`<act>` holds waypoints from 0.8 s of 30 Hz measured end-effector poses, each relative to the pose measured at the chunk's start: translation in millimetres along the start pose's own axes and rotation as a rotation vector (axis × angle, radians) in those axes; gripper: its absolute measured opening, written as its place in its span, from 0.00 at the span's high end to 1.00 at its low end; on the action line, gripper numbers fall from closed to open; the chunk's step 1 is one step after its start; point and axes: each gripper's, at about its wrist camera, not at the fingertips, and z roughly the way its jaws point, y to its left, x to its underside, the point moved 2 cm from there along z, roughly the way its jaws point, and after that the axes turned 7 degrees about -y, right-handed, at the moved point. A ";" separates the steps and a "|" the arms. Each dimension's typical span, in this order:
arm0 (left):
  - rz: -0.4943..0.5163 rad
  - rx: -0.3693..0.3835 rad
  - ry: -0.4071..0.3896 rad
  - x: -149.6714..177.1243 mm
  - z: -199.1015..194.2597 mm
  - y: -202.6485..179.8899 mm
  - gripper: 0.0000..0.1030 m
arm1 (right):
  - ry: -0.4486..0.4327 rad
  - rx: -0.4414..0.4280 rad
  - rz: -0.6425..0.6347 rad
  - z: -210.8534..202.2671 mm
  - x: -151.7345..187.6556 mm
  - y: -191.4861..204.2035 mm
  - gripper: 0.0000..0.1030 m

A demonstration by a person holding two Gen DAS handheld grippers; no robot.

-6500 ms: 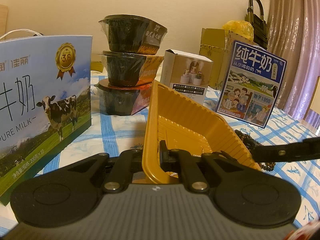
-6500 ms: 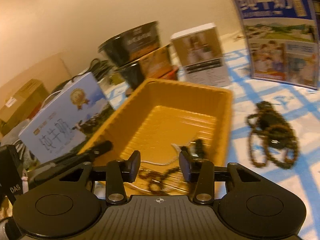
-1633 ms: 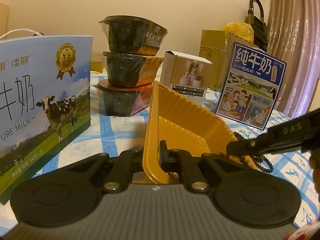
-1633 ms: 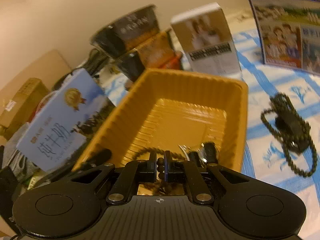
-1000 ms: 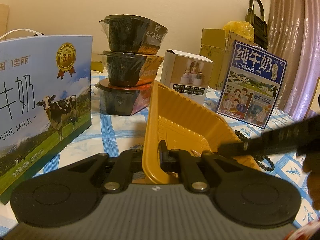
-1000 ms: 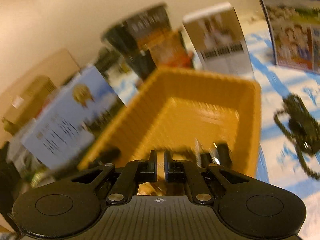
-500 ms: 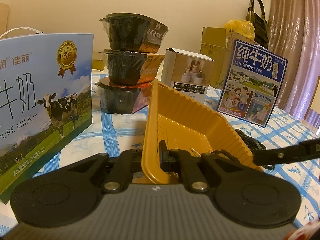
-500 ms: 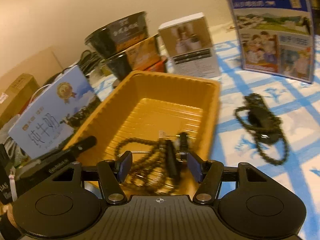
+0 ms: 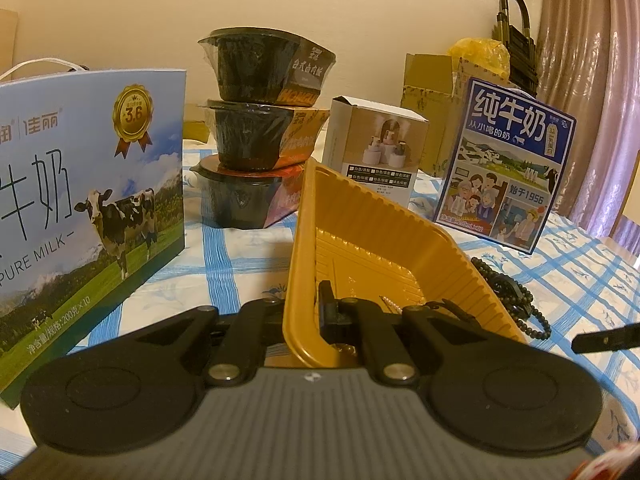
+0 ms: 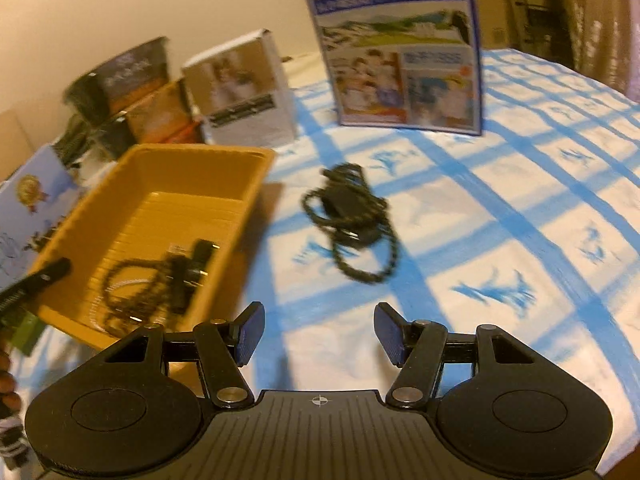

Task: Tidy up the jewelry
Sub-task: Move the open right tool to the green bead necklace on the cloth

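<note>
Left wrist view: the left gripper is clamped on the near rim of the yellow tray.

Right wrist view: the right gripper is spread open above the tablecloth. The tray holds a bead necklace and a pale chain; a second bead necklace lies on the cloth beside it.

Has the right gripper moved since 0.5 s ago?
Yes. The right gripper, open, was over the yellow tray; now it sits over the tablecloth to the tray's right, facing the dark bead necklace.
</note>
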 end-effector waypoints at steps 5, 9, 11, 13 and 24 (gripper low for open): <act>0.003 -0.001 0.000 -0.5 0.4 0.0 0.94 | 0.012 0.042 -0.020 3.5 5.1 -10.0 0.41; 0.008 0.000 0.000 -1.0 0.5 -0.5 0.94 | 0.018 0.057 -0.033 8.9 6.4 -14.5 0.41; 0.010 0.000 0.001 -0.9 0.6 -0.4 0.94 | 0.019 0.064 -0.046 11.4 6.3 -15.5 0.41; 0.010 0.000 0.001 -0.9 0.6 -0.6 0.94 | 0.015 0.067 -0.053 14.7 5.2 -16.8 0.41; 0.012 0.000 0.003 -0.1 0.4 -0.1 0.94 | -0.071 0.047 -0.177 36.0 -15.8 -15.9 0.42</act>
